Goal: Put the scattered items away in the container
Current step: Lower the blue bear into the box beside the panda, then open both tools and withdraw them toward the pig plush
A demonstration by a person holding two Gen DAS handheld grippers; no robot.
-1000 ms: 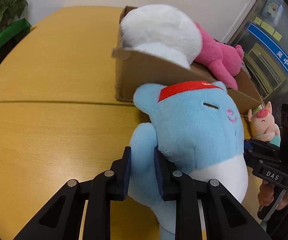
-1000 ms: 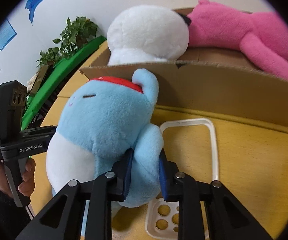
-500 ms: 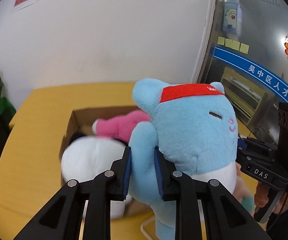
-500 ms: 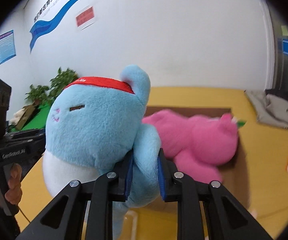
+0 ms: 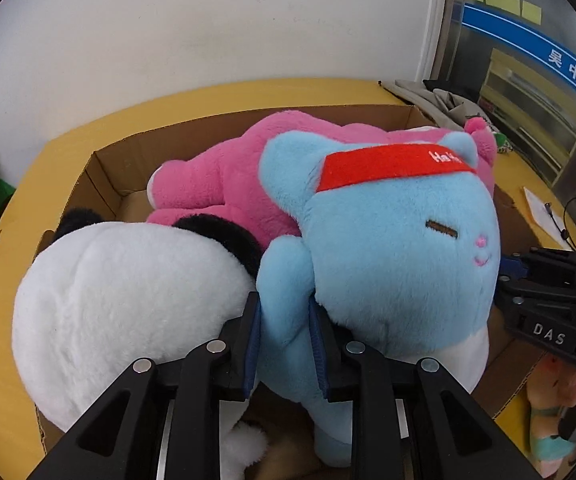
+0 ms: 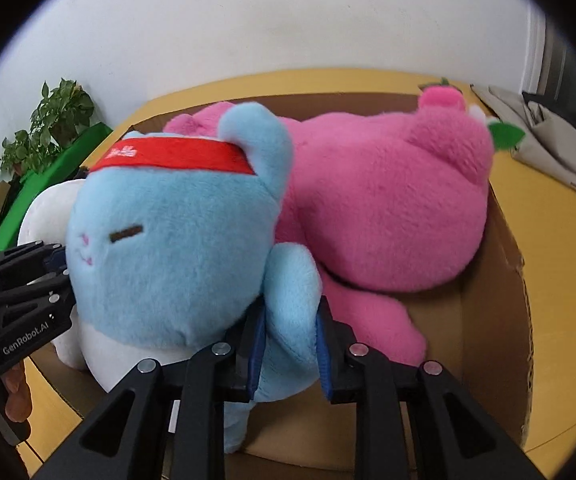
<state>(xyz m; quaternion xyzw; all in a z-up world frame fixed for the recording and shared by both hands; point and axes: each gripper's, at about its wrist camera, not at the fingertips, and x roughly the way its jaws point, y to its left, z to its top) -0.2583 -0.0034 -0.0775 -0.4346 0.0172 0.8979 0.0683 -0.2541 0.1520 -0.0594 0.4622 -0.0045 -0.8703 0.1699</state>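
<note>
Yellow table (image 5: 68,140) w/ white wall behind carried an open box (image 5: 104,176). Blue plush (image 5: 388,248) hung over the box, not yet settled. Left gripper (image 5: 284,344) was clenched on one of its arms. Right gripper (image 6: 290,344) had the other arm between its pads, jaws just starting to open. Pink plush (image 5: 224,184) lay inside at 12 o'clock of the blue one, and white plush (image 5: 128,300) filled the 9 o'clock side in the left view. Judgement: box was crowded, so lower the blue one toward the bare floor at 6 o'clock and let go w/ both grippers together. Uneven release could've tipped it over the rim. Pull back at 6 o'clock, clear of fur.
</note>
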